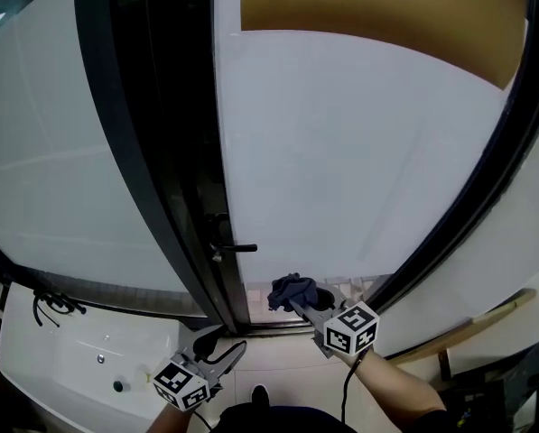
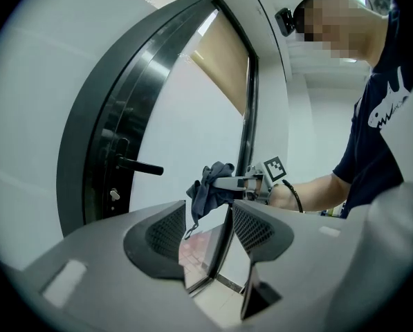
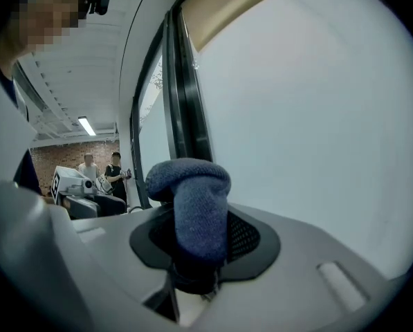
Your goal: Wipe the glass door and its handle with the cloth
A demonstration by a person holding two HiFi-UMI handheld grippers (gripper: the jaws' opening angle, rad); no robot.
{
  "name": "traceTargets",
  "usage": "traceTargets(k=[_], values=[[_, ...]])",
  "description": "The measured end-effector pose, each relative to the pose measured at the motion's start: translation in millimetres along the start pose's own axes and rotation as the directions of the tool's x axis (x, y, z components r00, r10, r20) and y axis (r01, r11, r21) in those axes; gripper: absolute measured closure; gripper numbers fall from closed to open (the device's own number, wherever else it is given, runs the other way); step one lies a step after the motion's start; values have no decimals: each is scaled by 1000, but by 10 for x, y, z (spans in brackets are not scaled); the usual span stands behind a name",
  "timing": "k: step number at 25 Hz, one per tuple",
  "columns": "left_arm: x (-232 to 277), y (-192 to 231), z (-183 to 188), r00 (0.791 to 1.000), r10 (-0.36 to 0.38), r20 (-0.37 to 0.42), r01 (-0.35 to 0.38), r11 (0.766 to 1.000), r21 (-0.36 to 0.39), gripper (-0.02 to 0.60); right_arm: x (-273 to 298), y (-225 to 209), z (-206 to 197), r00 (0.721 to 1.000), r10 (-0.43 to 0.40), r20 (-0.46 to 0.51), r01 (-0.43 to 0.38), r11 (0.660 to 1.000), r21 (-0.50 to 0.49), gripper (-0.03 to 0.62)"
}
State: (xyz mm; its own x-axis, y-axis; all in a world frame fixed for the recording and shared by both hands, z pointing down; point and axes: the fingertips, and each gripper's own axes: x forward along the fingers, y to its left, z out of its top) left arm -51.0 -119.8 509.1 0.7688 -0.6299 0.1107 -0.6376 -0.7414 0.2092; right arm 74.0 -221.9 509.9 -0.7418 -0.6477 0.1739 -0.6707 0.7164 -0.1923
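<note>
Since the wiping has to be done through a tool, the dark blue cloth (image 3: 191,198) is pinched as a thick wad in the right gripper (image 1: 302,305). Its jaws are closed tight on the cloth, so a soft rounded lump sticks out ahead of them and would meet the surface before any hard part can. That gripper is held low in front of the frosted glass door (image 1: 359,170), with the wad close to the pane near its bottom edge; no view shows whether it is actually touching the glass. The black handle (image 1: 236,248) juts out by the dark door frame (image 1: 152,197), just up and to the left of the cloth and apart from it, so it looks within easy reach for a later pass. The left gripper (image 1: 222,350) hangs lower and nearer the person, its jaws spread wide with nothing between them, seemingly kept back to leave the working side free. The job looks to be at an early stage, with most of the pane above the cloth yet to be covered.
</note>
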Motion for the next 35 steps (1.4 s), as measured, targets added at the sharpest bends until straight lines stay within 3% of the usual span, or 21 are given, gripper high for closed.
traceTargets(k=[7,18,24,35], values=[[58,-611,-35,1000,-1,-19,1,1000,12,373,-1009,165,51,997,-37,64,39,999,-33,468],[-90,-1476,-349,999,32,-32,-33,999,-12,373,-2378,275,-365,990,-107,88,105,994,25,468],[-219,-1583,-344,998,56,-29,-57,998,-20,373,-2792,292,-428,979,-174,104,169,984,55,468],[-393,-1400,-137,1000,4,-4,-4,1000,21,373,-2947,460,-461,949,-289,124,280,957,79,468]])
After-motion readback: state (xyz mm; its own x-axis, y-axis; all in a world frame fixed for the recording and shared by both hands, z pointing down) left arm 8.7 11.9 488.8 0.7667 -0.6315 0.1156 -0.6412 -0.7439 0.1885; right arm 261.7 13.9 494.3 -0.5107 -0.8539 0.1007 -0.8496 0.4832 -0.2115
